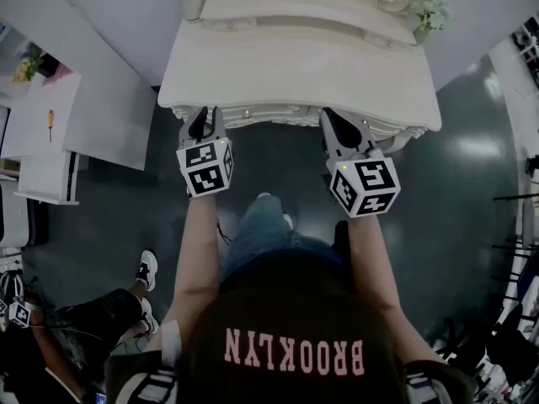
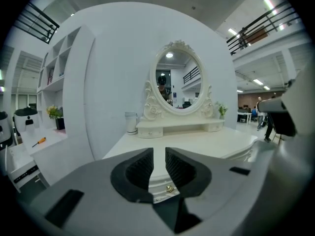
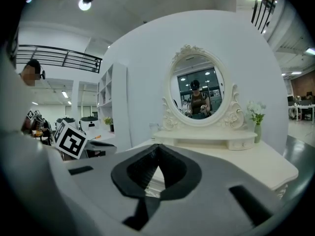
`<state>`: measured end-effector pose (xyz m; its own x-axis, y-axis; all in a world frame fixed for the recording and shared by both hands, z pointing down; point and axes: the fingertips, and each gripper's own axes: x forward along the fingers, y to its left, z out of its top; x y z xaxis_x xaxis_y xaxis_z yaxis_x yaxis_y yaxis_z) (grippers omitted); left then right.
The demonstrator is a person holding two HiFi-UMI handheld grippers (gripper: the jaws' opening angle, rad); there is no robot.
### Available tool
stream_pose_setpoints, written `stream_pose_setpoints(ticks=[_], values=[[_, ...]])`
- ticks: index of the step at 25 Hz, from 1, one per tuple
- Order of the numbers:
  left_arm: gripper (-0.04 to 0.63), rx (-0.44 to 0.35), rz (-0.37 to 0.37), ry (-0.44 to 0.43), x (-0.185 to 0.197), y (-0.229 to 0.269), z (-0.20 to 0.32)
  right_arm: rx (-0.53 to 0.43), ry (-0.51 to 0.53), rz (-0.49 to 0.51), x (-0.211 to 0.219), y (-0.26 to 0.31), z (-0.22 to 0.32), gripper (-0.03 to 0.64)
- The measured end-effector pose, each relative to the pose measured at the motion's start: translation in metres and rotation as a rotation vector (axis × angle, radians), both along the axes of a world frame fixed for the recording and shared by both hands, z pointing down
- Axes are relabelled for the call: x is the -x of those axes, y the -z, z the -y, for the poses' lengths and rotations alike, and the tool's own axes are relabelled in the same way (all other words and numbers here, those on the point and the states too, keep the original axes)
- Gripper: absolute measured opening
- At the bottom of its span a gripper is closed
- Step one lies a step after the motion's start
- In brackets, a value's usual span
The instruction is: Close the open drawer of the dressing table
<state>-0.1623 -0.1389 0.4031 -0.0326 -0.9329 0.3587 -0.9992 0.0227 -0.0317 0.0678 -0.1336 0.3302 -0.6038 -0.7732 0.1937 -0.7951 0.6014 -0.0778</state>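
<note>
The cream dressing table (image 1: 295, 66) stands straight ahead, its oval mirror (image 2: 178, 82) at the back. Below the top's front edge a drawer front with a small gold knob (image 2: 170, 188) shows between the left jaws. In the head view no drawer sticks out past the carved front edge. My left gripper (image 1: 206, 112) hovers at the left of that edge, its jaws a narrow gap apart with nothing between the pads (image 2: 139, 168). My right gripper (image 1: 328, 114) hangs at the right of the edge, its jaws (image 3: 157, 154) closed tip to tip and empty.
A white shelf unit (image 1: 50, 141) with an orange screwdriver (image 1: 50, 120) stands to the left. A cup (image 2: 131, 123) and a small vase of flowers (image 1: 429, 11) sit on the table's back corners. Another person's shoes (image 1: 146, 272) are on the dark floor at lower left.
</note>
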Motion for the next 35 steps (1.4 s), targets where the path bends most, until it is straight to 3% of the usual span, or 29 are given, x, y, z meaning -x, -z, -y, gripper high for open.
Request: stream_pose_setpoints(ticks=[9,18,35], values=[[0.009,-0.129,0.000,-0.098,-0.017,0.054,-0.004,-0.095,0.017,-0.015,0.006,0.031,-0.005,-0.003],[0.006,-0.236,-0.018,-0.114,-0.019,0.102,-0.008,-0.149,0.016,-0.018,-0.001,0.062,0.001,-0.003],[0.006,-0.382,0.019,-0.162,-0.024,0.172,-0.010,-0.269,0.000,-0.028,-0.006,0.109,0.015,-0.003]])
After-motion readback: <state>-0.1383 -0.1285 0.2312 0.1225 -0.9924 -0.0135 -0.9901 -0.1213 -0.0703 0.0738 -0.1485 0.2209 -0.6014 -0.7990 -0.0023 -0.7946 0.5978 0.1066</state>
